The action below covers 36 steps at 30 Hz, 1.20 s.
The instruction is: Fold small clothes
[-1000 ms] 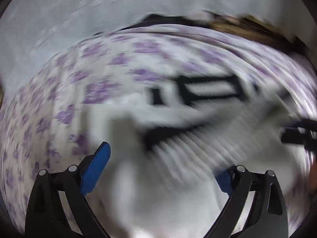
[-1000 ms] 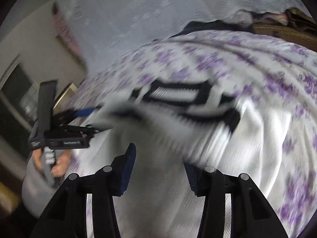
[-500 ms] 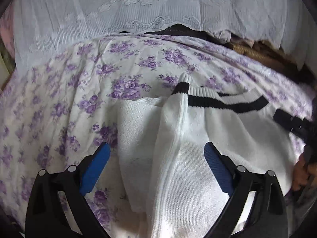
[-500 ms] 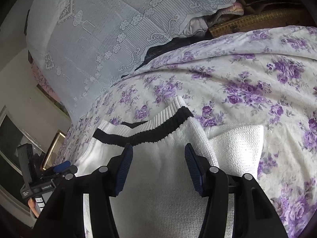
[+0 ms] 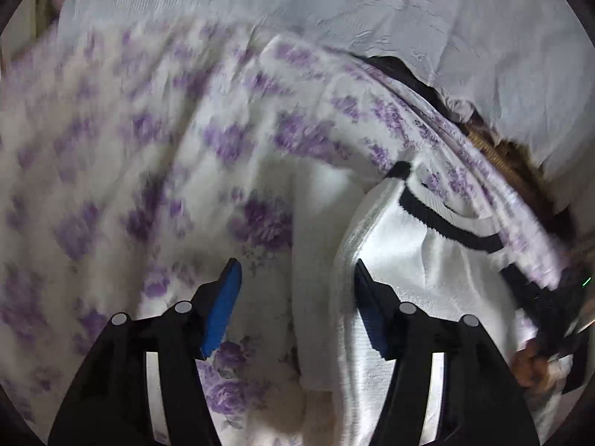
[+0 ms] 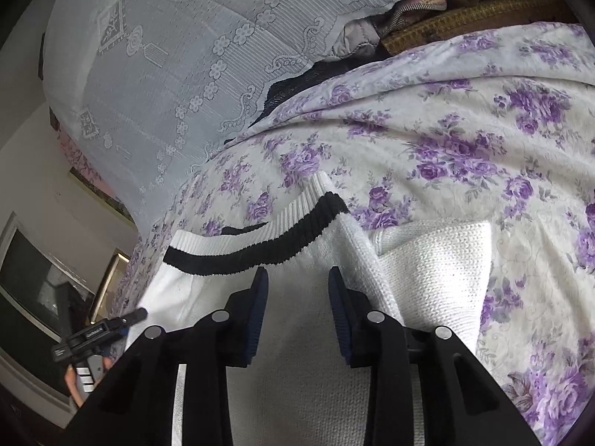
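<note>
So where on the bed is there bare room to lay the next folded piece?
Free: the flowered bedspread right of and beyond the white sweater, up to the lace cover; also the stretch left of the sweater in the left wrist view. Crowded: the near middle, where the sweater lies under both tools, and the far edge by the dark cloth.

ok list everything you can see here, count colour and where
sweater: one, white knit with black-striped ribbed hem, lying on the bedspread
bedspread: one, white with purple roses, covering the bed
lace cloth: one, white, draped behind the bed
clothes heap: several, grey and pink, far edge
left claw: one, black with blue pads, closing over the sweater's edge
right claw: one, black with blue pads, closing above the sweater
</note>
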Motion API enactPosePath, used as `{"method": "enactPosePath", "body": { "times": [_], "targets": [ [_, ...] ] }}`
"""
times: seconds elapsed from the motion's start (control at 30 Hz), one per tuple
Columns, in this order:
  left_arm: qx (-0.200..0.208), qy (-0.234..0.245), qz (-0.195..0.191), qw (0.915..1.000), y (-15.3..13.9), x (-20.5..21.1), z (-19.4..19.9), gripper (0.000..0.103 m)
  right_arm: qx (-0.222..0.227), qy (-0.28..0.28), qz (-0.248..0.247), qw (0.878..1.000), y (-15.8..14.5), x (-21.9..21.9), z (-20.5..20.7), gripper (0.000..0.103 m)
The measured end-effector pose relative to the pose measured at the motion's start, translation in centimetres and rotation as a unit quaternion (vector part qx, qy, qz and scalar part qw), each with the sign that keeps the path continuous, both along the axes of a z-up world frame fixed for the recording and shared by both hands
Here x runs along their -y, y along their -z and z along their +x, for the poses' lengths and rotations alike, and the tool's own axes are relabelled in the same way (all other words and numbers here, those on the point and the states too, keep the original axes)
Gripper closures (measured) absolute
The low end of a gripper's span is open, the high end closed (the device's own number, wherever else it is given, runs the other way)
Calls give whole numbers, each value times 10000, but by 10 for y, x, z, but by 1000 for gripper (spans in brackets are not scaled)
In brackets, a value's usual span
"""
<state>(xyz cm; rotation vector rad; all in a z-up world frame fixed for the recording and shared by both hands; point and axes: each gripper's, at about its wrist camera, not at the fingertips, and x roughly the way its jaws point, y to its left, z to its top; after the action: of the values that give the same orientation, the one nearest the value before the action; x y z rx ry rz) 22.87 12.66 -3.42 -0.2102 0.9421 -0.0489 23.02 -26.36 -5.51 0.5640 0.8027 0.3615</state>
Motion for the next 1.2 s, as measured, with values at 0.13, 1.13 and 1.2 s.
{"method": "enactPosePath", "body": {
  "times": [0.13,1.13,1.2],
  "targets": [
    [678,408,1014,9917,-33,59,4,19,4,-2,12,10000,0,0,1,68],
    [289,533,-1173,9912,-31,33,52,62,347,263,-187,9989,-44,-7,16,72],
    [197,919,-1004,9905,-28,61,60,39,258,195,-216,9992,-40,-18,28,72]
  ]
}}
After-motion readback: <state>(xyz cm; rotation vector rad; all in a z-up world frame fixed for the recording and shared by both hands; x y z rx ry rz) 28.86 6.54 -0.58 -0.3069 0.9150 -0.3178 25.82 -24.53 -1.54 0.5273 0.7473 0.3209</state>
